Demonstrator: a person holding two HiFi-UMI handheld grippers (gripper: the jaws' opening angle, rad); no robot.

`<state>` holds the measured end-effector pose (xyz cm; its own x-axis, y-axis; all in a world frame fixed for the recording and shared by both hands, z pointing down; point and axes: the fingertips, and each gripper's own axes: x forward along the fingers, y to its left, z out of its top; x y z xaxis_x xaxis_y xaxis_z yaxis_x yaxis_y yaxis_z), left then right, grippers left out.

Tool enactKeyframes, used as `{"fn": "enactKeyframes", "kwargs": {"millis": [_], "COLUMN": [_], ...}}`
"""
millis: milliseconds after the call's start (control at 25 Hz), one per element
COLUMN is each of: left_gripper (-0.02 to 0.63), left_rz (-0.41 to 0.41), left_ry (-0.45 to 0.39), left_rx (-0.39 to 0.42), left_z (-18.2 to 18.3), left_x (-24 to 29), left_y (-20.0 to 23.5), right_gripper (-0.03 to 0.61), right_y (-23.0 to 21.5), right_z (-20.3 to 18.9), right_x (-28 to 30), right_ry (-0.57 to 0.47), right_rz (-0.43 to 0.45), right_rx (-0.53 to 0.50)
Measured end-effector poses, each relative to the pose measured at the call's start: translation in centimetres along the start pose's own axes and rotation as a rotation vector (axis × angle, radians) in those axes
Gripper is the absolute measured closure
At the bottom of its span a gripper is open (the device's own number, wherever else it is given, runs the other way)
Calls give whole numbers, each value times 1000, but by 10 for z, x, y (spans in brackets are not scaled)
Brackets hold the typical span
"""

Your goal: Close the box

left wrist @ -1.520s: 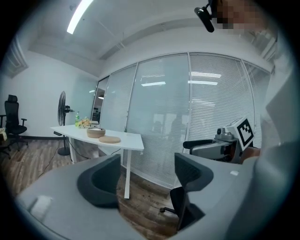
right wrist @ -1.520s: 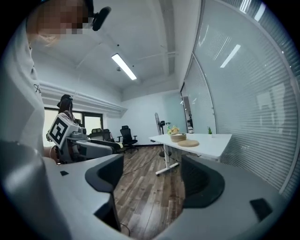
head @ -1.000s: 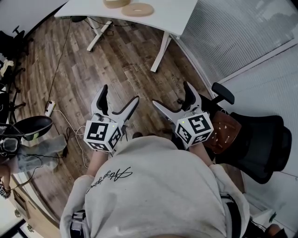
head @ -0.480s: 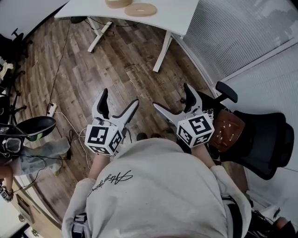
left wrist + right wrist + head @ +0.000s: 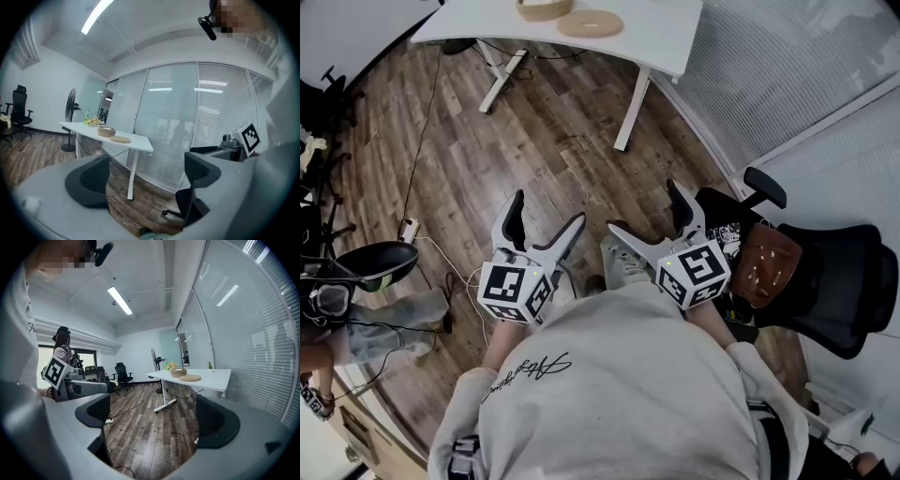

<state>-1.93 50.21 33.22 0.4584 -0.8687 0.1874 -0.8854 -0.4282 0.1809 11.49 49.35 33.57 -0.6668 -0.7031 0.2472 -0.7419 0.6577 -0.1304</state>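
Task not started. left tongs (image 5: 547,214) and right tongs (image 5: 645,208) both gape wide, empty, well apart from the surface (image 5: 656,37). There the box (image 5: 544,7) stands open, with what looks like its lid (image 5: 590,22) just beside it.

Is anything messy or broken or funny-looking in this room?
Nothing looks spilled or broken. One thing is out of place: on the white table, the flat round lid lies beside the round box instead of on it, so the box is uncovered. A cable also trails across the floor.
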Motion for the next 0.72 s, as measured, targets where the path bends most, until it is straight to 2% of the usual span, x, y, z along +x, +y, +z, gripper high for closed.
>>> {"fn": "enactKeyframes", "kwargs": {"millis": [360, 720], "left_gripper": [130, 130], "left_rz": [6, 20], "left_ry": [-17, -53], "left_rx": [8, 15], "left_z": [17, 60], "left_x": [49, 159], "left_y": [27, 67], "right_gripper": [28, 28], "right_y": [-38, -130], "right_z": [18, 64], "right_x": [46, 122], "right_ry": [-28, -51], "right_rz": [4, 17], "right_rx": [5, -13]}}
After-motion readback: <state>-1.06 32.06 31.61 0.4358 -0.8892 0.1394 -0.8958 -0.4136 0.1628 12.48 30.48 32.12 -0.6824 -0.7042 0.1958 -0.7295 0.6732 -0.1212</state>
